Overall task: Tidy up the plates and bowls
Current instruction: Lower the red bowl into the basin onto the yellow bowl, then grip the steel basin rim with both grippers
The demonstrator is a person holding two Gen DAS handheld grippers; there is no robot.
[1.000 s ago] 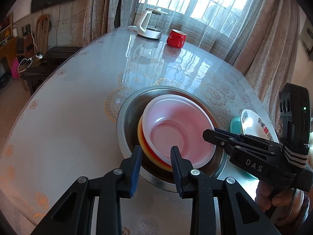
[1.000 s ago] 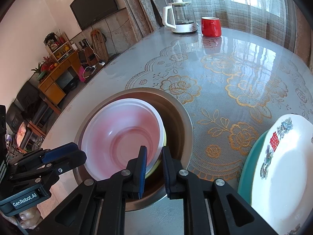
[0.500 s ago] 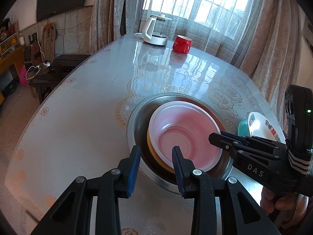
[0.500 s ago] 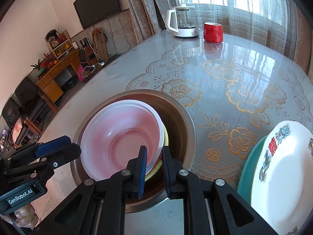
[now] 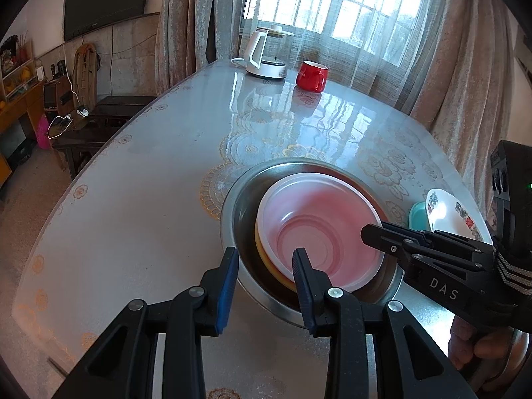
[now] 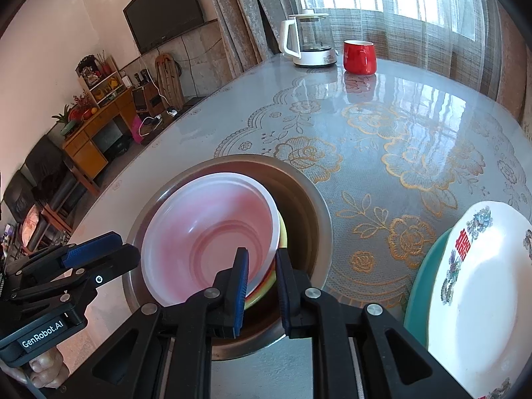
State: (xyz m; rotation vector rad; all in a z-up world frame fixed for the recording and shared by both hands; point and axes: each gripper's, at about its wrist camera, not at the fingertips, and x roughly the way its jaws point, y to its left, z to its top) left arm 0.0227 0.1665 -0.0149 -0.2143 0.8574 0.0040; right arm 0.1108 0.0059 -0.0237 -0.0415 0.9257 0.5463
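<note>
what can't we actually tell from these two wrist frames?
- Dishes under the pink bowl: both views show only yellow and red rim slivers; count unclear.
- Teal plate: mostly covered by the white patterned plate, itself cut off by the right wrist frame edge.
- Right tongs around the bowl rim: contact unclear.
- Left tongs: open; contact with the steel basin unclear.

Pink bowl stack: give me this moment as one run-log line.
pink bowl nested on yellow bowl in steel basin | left gripper open, empty | right gripper open, straddling bowl rims | plate beside basin
</note>
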